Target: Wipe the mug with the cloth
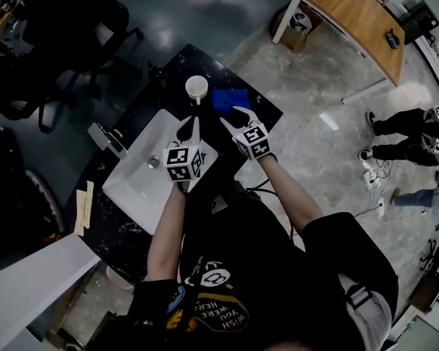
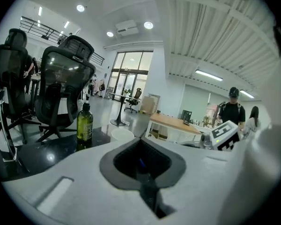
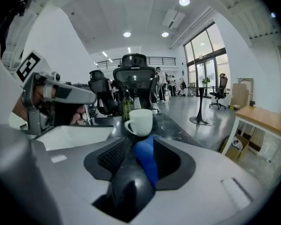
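Note:
A white mug (image 1: 197,88) stands upright on the black counter (image 1: 168,68) behind the sink. In the right gripper view the mug (image 3: 143,122) is just ahead of the jaws, handle to the left. A blue cloth (image 1: 229,99) lies on the counter to the mug's right. My right gripper (image 1: 233,117) is over the cloth's near edge. Its jaws stand apart, and the cloth (image 3: 147,161) shows between them against the right pad, with a gap on the left. My left gripper (image 1: 190,126) hovers over the sink's far edge, tips together and empty. The mug's rim (image 2: 122,134) shows beyond it.
A white sink (image 1: 143,174) with a faucet (image 1: 106,139) fills the counter's left part. A green bottle (image 2: 85,122) stands on the counter behind the mug. Office chairs (image 2: 65,78) stand beyond the counter. A wooden table (image 1: 351,13) and people's legs (image 1: 402,123) are to the right.

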`<state>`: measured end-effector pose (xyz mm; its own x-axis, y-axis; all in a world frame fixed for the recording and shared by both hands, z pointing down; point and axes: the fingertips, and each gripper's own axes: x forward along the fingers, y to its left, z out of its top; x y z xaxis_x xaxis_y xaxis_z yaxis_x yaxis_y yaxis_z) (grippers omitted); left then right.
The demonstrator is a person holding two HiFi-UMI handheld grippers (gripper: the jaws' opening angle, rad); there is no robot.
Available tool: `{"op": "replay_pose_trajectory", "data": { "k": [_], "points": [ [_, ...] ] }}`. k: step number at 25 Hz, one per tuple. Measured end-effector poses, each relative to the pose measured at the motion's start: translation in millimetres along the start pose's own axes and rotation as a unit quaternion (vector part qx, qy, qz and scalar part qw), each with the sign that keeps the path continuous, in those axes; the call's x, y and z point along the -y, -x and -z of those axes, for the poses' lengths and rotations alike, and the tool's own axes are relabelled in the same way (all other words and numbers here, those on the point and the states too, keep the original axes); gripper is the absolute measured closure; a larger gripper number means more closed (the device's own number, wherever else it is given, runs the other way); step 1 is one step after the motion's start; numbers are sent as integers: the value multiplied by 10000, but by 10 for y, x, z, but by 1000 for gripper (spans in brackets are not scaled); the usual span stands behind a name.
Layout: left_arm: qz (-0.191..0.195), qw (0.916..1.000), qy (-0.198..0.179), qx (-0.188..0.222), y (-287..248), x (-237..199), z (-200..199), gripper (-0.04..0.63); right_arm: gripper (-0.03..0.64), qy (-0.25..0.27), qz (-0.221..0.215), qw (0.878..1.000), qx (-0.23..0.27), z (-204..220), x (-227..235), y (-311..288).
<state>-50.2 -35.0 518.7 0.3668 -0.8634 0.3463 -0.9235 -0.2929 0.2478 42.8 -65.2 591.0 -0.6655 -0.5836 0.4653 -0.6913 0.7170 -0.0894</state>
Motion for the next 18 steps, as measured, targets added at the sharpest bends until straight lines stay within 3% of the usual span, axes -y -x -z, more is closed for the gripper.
{"op": "replay_pose_trajectory", "data": {
  "k": [3, 6, 8, 11, 13, 15, 18],
  "points": [
    [-158, 9998, 121, -35, -168, -76, -17, 592, 398, 416, -82, 9979, -491, 159, 252, -303],
    [-318, 9992, 223, -41, -274, -213, -59, 592, 371, 1115, -211, 9873, -1113, 363, 312, -551],
    [-405, 9989, 212, -51, -336, -323, -96, 592, 393, 1392, -122, 9823, -1250, 387, 323, -620],
    [-468, 9987, 179, -37, -445, -491, -171, 592, 499, 1425, 199, 9804, -1344, 383, 422, -670],
    [-463, 9988, 182, -28, -529, -601, -215, 592, 514, 1067, 251, 9864, -1228, 339, 486, -687],
    [-475, 9988, 133, -39, -639, -722, -254, 592, 517, 194, 91, 9968, -766, 183, 537, -677],
    [-441, 9990, 48, -97, -867, -851, -256, 592, 518, -789, -267, 9965, 13, -183, 568, -658]
  ]
}}
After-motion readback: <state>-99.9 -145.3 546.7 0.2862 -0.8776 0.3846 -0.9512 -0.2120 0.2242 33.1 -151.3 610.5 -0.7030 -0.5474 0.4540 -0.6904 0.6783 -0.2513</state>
